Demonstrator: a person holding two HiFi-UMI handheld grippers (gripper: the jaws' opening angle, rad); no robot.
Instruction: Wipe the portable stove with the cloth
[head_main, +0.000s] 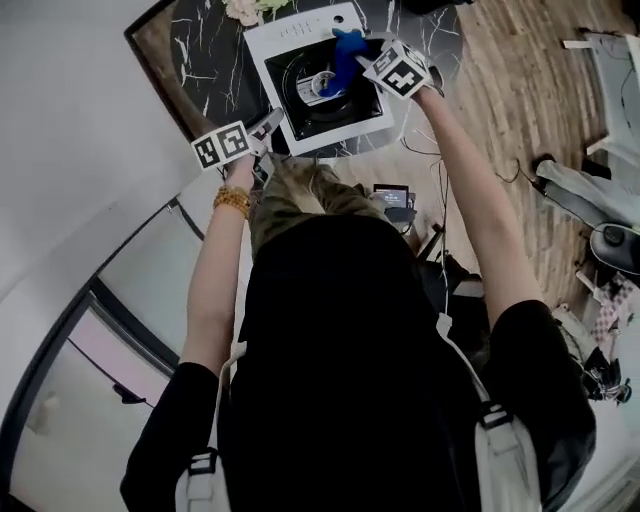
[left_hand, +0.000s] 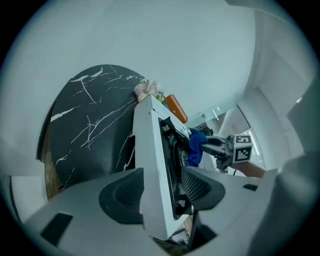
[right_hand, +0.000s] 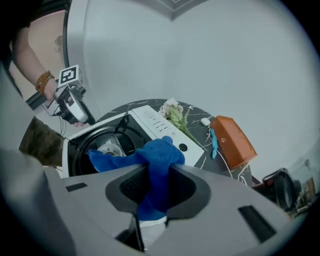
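Observation:
The portable stove (head_main: 300, 38) is white with a black round burner well and stands on a black marble table. My right gripper (head_main: 362, 62) hovers over the burner, shut on a blue cloth (head_main: 345, 55). In the right gripper view the cloth (right_hand: 157, 155) is pinched between the pads and bunches out over the stove (right_hand: 160, 122). My left gripper (head_main: 268, 124) is at the stove's near left corner. In the left gripper view its jaws (left_hand: 160, 192) stand open on either side of the stove's white edge (left_hand: 150, 150). The cloth (left_hand: 196, 147) shows beyond it.
The round marble table (left_hand: 90, 130) stands against a white wall. Behind the stove lie a flower sprig (right_hand: 172, 112), an orange box (right_hand: 232, 140), a teal strip (right_hand: 213, 142) and a small white piece (right_hand: 205, 121). Cables and gear lie on the wooden floor (head_main: 520, 150).

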